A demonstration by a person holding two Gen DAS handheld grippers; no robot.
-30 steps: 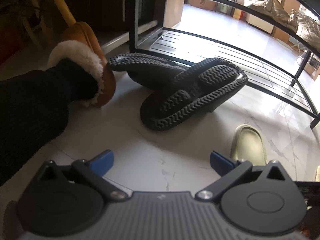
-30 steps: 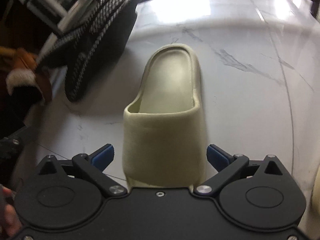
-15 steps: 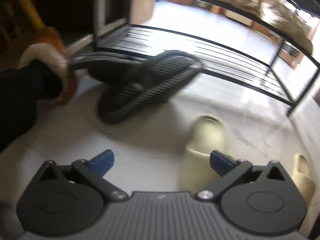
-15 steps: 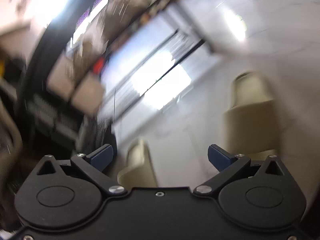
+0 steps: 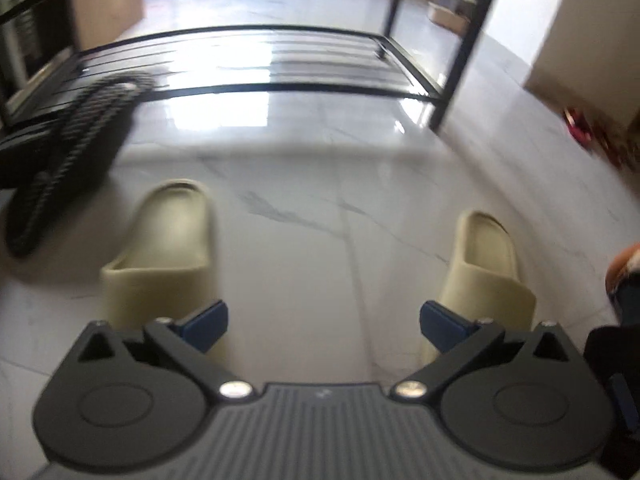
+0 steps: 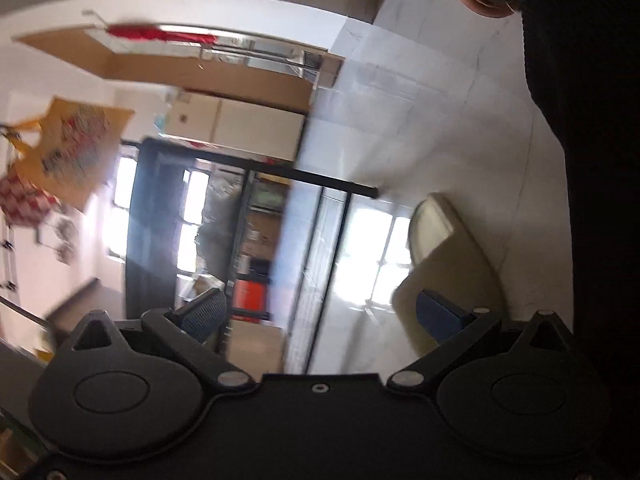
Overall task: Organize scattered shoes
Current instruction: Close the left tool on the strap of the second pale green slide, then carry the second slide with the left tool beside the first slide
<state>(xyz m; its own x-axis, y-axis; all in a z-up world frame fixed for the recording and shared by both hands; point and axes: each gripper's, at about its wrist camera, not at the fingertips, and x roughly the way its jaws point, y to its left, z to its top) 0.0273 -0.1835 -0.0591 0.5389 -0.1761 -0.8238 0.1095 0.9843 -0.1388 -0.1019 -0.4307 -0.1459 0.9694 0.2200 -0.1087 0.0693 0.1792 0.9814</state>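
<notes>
Two beige slide slippers lie apart on the white marble floor in the left wrist view: one slipper (image 5: 164, 248) at the left, the other slipper (image 5: 486, 272) at the right. Black slippers (image 5: 68, 152) are piled against the low black shoe rack (image 5: 248, 60), soles showing. My left gripper (image 5: 323, 326) hangs open over bare floor between the beige pair, holding nothing. The right wrist view is rolled sideways and blurred. There my right gripper (image 6: 320, 316) is open and empty, with a beige slipper (image 6: 448, 252) just beyond its right finger.
The rack's black post (image 5: 460, 48) stands at the right of the shelf. A person's dark-clothed leg (image 6: 592, 160) fills the right of the right wrist view. A brown fleece-lined slipper edge (image 5: 626, 264) shows at far right. Cardboard boxes (image 6: 248, 124) stand in the room behind.
Both grippers have swung quickly. The left view panned right, from the black slippers to the beige pair. The right gripper left the beige slipper it was over and rolled sideways toward the room.
</notes>
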